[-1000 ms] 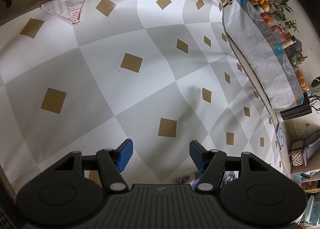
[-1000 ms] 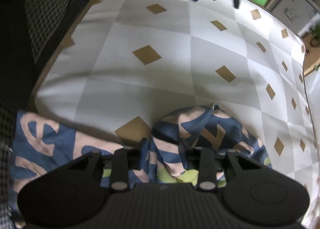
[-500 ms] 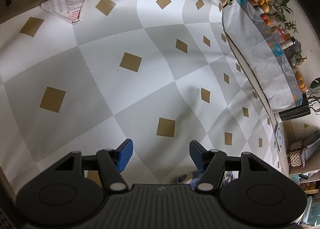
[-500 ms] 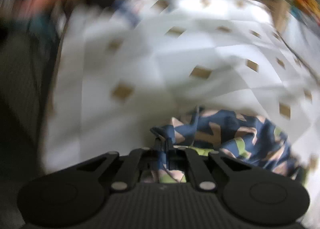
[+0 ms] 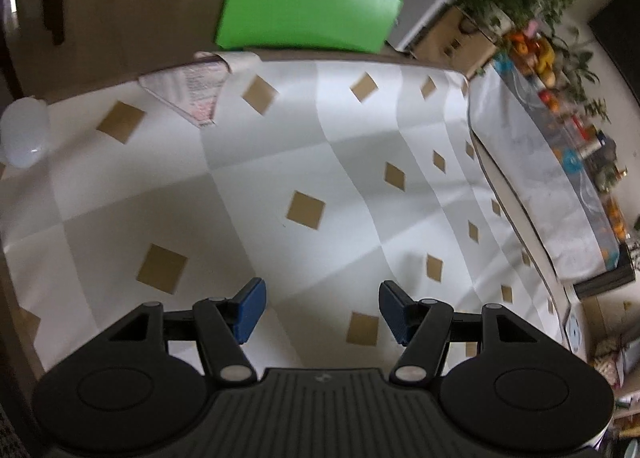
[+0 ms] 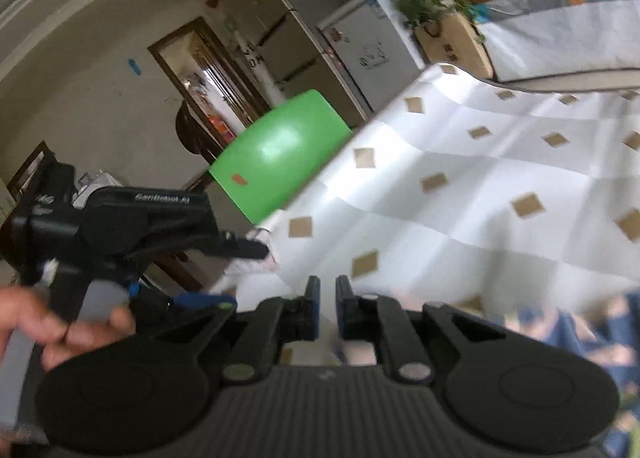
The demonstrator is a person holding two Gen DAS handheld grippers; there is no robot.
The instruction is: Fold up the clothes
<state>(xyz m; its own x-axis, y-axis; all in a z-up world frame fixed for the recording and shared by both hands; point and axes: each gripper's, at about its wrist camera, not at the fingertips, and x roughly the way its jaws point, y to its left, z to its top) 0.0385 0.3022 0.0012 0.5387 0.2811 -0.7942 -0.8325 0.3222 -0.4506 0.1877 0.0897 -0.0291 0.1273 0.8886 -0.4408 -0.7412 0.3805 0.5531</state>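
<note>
Both tools are raised over the counter (image 5: 360, 162), which is covered by a white and grey checked cloth with tan diamonds. On the left tool (image 5: 322, 312) the blue pads stand well apart, with only bare cloth showing between them. On the right tool (image 6: 328, 308) the pads are close together but not touching; its jaws have just been opening from a full close, and a narrow gap shows between them with no fabric in it.

In the right wrist view, the blue patterned garment (image 6: 576, 334) lies on the counter just to the right of the right tool and low down, partly hidden behind the tool's body and blurred, so its folds cannot be made out. It is not between the pads. No garment appears in the left wrist view.

To the left of the right tool, the left tool (image 6: 244, 248) is seen side-on, held by a hand (image 6: 76, 332) at the counter's edge. Past it stands a green chair (image 6: 280, 158), just beyond the far edge of the counter. Ahead and left of the left tool, a folded printed paper (image 5: 192, 90) lies on the counter near that far edge. To the right, well apart, a second cloth-covered table (image 5: 532, 182) carries fruit and plants.
</note>
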